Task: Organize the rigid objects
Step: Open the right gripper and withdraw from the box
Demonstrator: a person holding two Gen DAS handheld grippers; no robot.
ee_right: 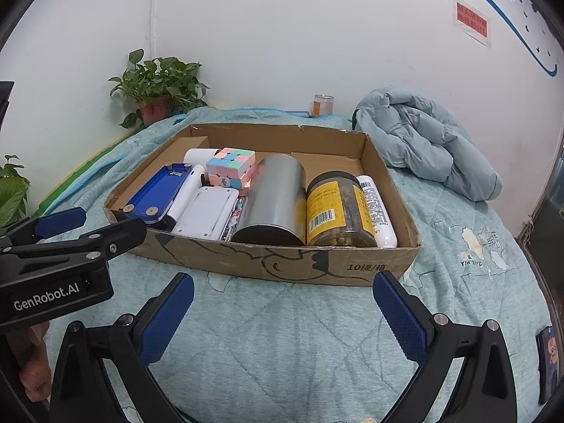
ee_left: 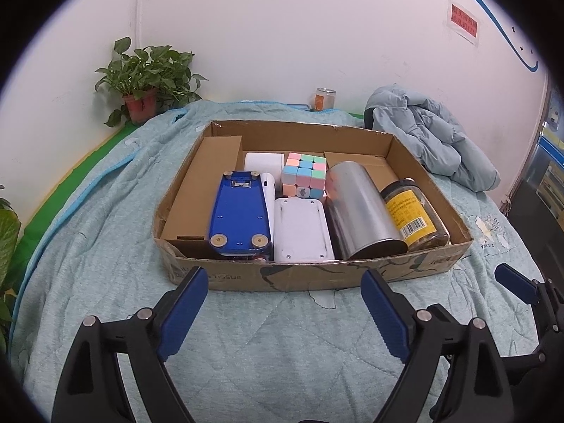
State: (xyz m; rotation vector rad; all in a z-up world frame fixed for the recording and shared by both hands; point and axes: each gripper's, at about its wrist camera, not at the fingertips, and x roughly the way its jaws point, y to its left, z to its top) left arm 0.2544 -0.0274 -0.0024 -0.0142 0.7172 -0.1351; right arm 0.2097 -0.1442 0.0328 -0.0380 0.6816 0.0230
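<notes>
Jaws of the left hand-held gripper (ee_left: 283, 283) stand wide, nothing between them, hovering over the quilt (ee_left: 105, 211) just short of the cardboard box (ee_left: 282, 276). Right hand-held gripper (ee_right: 283, 290) likewise spread wide and empty beside it. Box sits mid-bed, holding a blue device (ee_left: 241, 211), white case (ee_left: 303, 229), pastel cube (ee_left: 305, 174), metal can (ee_left: 359, 208) and jar (ee_left: 414, 215). Blue jacket (ee_left: 433, 137) lies at the far right corner; potted plant (ee_left: 148, 81) against the white wall.

potted plant (ee_left: 144, 81) by the wall, pale blue puffer jacket (ee_left: 433, 137) (crumpled) on the quilt (ee_left: 282, 328), small jar (ee_left: 324, 98) behind
</notes>
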